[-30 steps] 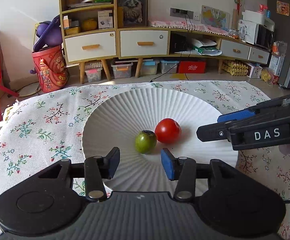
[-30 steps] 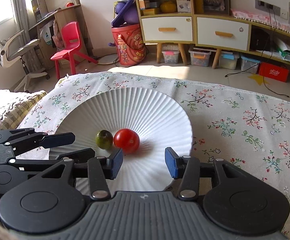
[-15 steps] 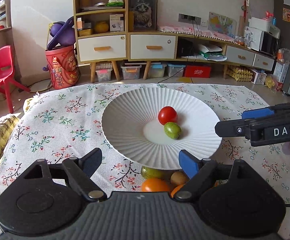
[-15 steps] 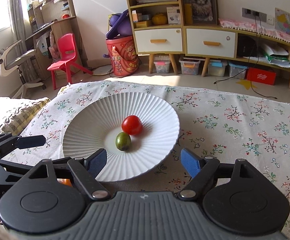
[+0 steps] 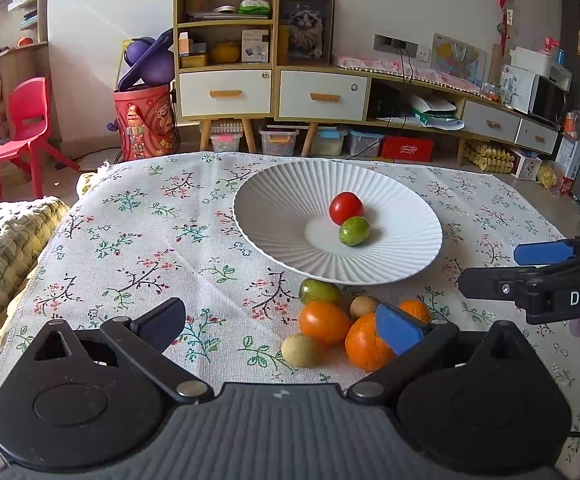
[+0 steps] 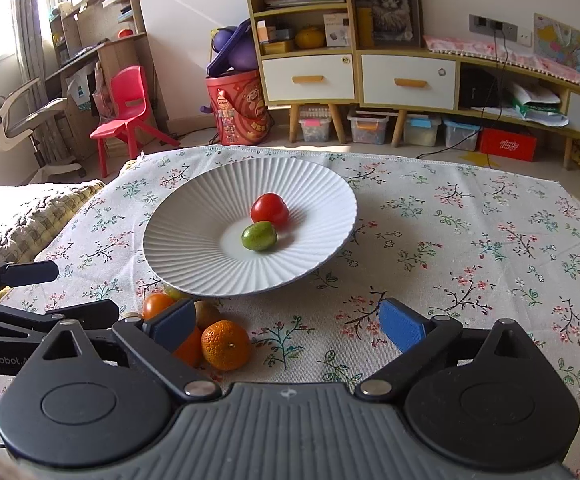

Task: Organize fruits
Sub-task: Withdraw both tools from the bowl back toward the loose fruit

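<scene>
While both tools hang above the near edge, the tabletop (image 5: 137,240) under its floral cloth carries everything. White ribbed plate (image 5: 290,216) sits mid-cloth, ahead of both tools and apart from them. Left tool (image 5: 285,326) is spread wide with nothing between its fingers; its blue right fingertip (image 5: 398,328) overlaps the big orange (image 5: 364,346) in view, contact cannot be told. Right tool (image 6: 287,326) is likewise wide open and holds nothing; it hovers over bare cloth, and the fruit pile lies at its left fingertip (image 6: 171,326) and beyond.

Loose pile lies on the cloth just off the plate's near rim, between plate and left tool: big orange, an orange-red tomato (image 5: 324,322) touching it, a mandarin (image 6: 225,344) on the pile's right side, a green fruit (image 5: 320,292) partly tucked under the rim, a yellowish small fruit (image 5: 302,350) nearest the left tool, a small brown fruit (image 5: 364,306) in the middle.

On the plate, a red tomato (image 5: 346,208) and a green lime-like fruit (image 5: 354,231) touch each other near the centre, lime on the near side.
</scene>
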Demonstrator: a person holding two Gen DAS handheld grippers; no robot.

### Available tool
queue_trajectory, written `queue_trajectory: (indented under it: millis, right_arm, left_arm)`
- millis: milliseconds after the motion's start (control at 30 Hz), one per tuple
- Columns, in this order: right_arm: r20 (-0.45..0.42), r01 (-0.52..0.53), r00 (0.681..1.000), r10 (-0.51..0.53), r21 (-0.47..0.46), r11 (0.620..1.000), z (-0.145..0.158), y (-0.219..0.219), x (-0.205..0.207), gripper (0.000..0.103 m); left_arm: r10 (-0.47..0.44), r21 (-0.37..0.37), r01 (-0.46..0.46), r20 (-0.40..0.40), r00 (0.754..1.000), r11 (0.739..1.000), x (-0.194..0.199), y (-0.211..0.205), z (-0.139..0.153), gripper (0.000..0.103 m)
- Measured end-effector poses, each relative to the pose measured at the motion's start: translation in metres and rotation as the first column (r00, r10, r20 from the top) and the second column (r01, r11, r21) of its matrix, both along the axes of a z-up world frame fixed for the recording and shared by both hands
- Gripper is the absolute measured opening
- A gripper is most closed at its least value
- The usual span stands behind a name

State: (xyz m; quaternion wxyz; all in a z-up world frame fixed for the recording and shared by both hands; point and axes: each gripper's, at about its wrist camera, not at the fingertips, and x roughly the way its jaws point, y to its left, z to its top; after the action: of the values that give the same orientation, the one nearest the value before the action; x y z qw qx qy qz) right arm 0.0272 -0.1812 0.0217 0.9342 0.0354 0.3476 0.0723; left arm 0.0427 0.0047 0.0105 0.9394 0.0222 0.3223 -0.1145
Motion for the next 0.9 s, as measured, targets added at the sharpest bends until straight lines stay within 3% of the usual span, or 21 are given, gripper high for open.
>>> queue_trajectory:
  millis: [267,900]
  right_arm:
    - [0.029,-0.033,0.999,0.035,-0.084,0.996,-0.011,0.012,-0.014,0.102]
    - [-0.031,-0.050,0.998,0.047,-0.111,0.993,-0.033,0.018,-0.020,0.102]
  left_arm:
    - [0.020,0.041,-0.020,-0.015,1.000,0.999,-0.009,0.006,-0.016,0.092]
    - [-0.016,0.101,0.021,-0.050,0.999,0.995,-0.013,0.002,-0.046,0.092]
